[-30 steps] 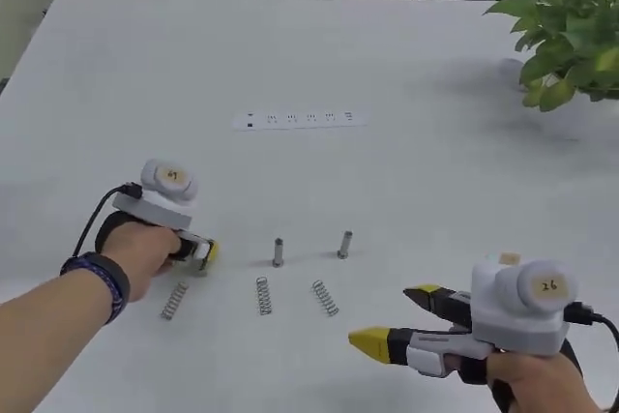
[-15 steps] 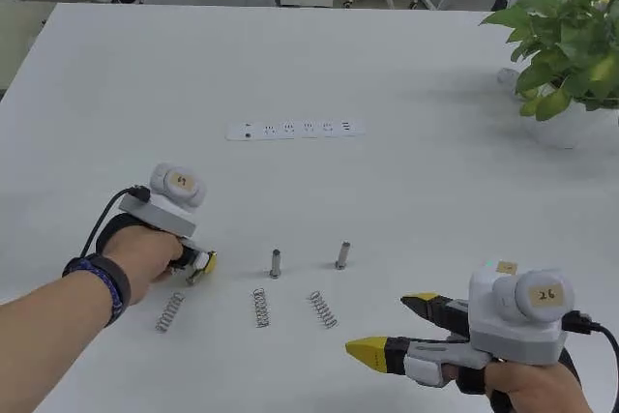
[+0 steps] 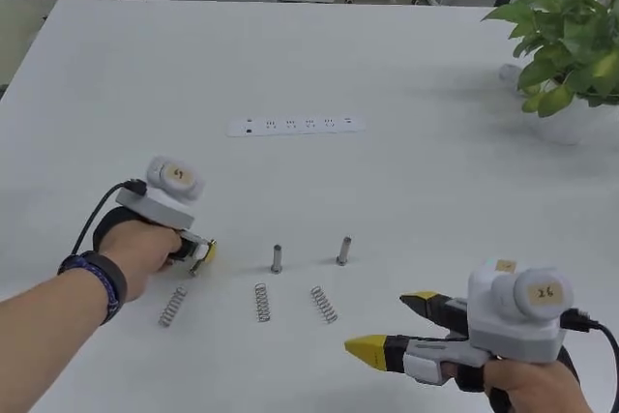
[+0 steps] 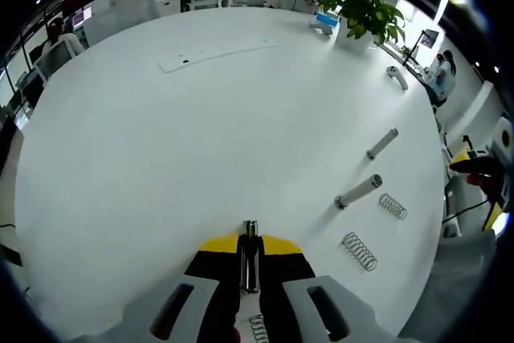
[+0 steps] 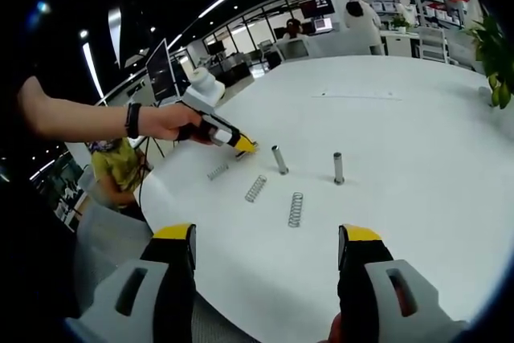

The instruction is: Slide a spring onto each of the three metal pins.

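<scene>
Nothing on the desk (image 3: 406,74) has shifted in the last second, and both grippers sit about where they were. The left gripper (image 4: 250,240) has its jaws pinched narrow on a pin (image 4: 250,256), which lies along the slot between them with its end poking past the yellow tips. In the head view this gripper (image 3: 203,255) is low over the desk, near the left spring (image 3: 173,305) and just beyond it. The right gripper (image 5: 265,234) has its jaws wide apart with nothing between them; it is near the desk's front edge, to the right of the right spring (image 3: 324,304). The middle spring (image 3: 261,302) lies between the other two, all three flat in a row. Just behind them the middle pin (image 3: 277,258) and right pin (image 3: 344,250) stand upright, apart, both bare. Farther back lies a power strip (image 3: 297,126), and a plant (image 3: 571,26) stands at the far right.
</scene>
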Motion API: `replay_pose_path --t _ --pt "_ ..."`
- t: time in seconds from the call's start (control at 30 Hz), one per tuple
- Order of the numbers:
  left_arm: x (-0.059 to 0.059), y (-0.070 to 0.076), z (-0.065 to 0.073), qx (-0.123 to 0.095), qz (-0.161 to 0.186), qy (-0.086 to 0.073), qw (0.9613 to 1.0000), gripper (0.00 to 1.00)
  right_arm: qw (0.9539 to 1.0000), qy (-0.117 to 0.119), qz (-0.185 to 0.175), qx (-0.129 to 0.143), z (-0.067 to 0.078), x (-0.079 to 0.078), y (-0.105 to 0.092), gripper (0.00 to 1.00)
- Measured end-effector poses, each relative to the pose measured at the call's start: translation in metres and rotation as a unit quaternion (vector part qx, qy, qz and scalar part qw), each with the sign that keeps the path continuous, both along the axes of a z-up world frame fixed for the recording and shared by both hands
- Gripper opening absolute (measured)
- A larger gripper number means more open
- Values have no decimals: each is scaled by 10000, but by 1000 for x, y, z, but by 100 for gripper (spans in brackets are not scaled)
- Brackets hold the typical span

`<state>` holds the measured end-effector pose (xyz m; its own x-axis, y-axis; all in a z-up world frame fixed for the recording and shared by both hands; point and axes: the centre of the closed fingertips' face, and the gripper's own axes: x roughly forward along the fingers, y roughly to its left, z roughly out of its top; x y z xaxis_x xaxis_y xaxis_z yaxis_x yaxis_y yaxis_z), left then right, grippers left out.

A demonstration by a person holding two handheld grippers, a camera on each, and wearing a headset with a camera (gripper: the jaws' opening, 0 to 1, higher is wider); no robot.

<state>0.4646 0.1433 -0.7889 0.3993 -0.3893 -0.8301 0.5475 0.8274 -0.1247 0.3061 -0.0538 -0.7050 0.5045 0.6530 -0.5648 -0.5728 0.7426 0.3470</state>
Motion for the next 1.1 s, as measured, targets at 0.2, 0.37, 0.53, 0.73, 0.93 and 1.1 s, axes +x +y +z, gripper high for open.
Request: replay_pose_path --t 0.2,0.37,0.53,0.73,0.93,1.1 --pt "1 2 3 -28 47 -70 10000 0 10000 -5 -10 9 0 1 -1 71" --pt "2 4 6 -51 87 -130 9999 0 10000 14 -4 8 -1 -1 0 71" --pt "4 6 8 -84 123 -207 9997 0 10000 25 4 24 -2 -2 1 71" --pt "3 8 11 -121 187 -273 9994 0 10000 28 13 36 -2 -2 2 71" --pt "1 11 15 -147 235 -363 9990 0 10000 23 17 44 -2 -2 3 70" --pt "-1 14 17 -166 269 -418 9986 0 10000 38 33 47 -4 -3 5 70"
